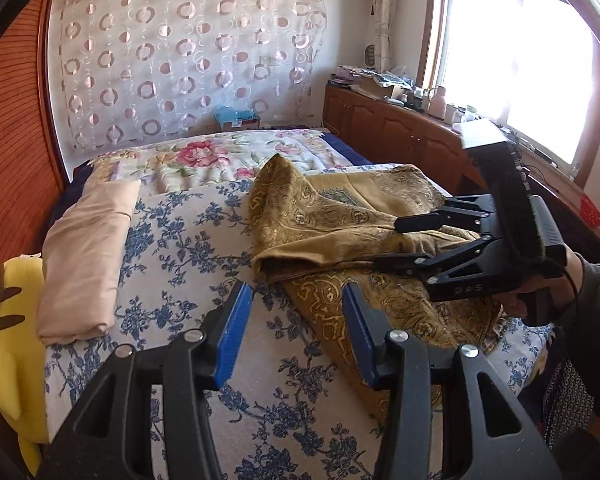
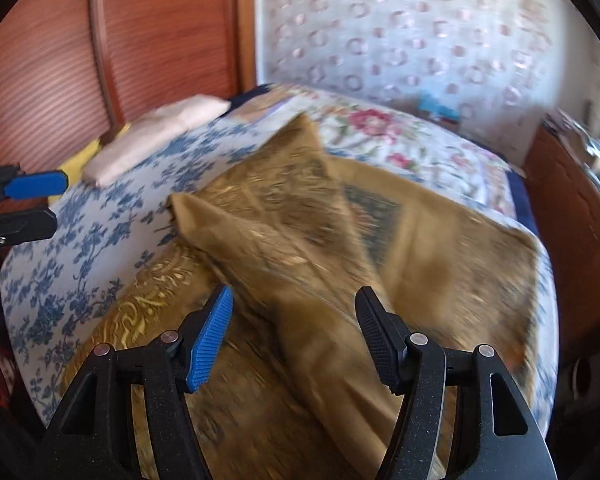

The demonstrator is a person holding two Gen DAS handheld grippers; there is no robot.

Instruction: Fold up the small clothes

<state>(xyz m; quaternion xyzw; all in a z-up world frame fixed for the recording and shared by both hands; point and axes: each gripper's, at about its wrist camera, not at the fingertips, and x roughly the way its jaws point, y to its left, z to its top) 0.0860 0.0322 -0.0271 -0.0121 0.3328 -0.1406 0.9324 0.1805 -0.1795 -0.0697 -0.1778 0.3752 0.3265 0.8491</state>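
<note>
A gold patterned cloth [image 1: 340,216] lies rumpled and partly folded over itself on the bed [image 1: 188,240], which has a blue-flowered cover. The left claw [image 1: 298,320] hovers spread above the cloth's near edge, gripping nothing. The right claw [image 2: 296,336] is also spread and empty over the cloth.

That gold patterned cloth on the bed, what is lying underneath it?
The gold patterned cloth lies on a white bedspread with blue flowers, which shows around its near and left edges. One corner is folded back over the cloth itself. Whatever lies beneath its middle is covered.
</note>
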